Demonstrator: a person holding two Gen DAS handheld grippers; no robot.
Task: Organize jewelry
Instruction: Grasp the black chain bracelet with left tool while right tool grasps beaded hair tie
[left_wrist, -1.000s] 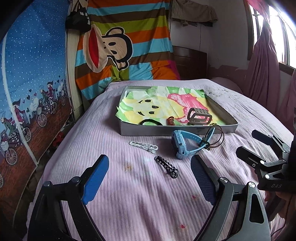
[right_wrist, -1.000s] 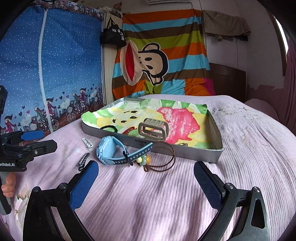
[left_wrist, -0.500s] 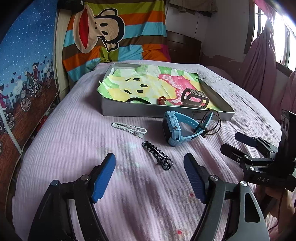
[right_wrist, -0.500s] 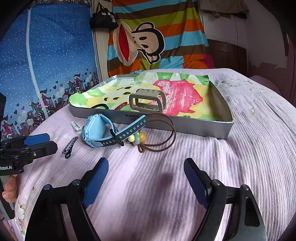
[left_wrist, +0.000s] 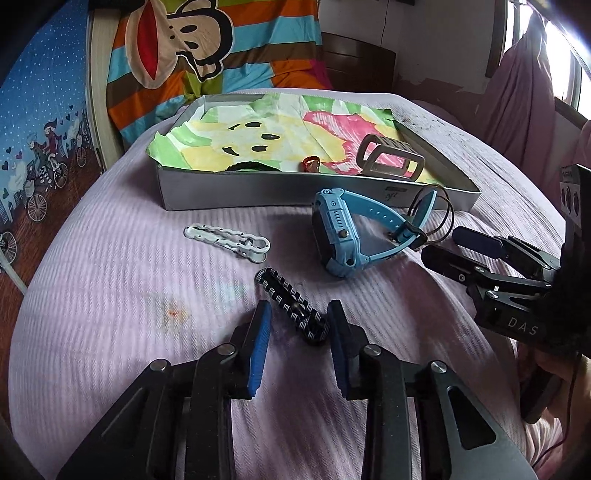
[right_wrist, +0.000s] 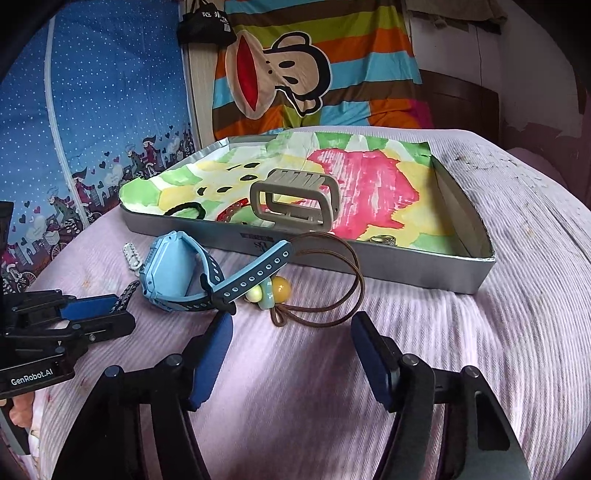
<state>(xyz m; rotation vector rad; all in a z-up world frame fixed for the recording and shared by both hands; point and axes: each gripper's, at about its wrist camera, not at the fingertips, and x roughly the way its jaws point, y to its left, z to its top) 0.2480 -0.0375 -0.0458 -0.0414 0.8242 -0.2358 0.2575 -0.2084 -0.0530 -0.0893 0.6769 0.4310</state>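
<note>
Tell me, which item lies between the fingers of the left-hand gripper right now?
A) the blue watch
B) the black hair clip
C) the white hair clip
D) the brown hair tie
B: the black hair clip lies on the bed between the closing fingers of the left gripper; the others lie farther off.

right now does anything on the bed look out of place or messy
Yes. The lining paper in the tray is crumpled, with its left edge spilling over the rim. The blue watch lies tipped on its side on the bedspread, its strap across a brown hair tie.
</note>
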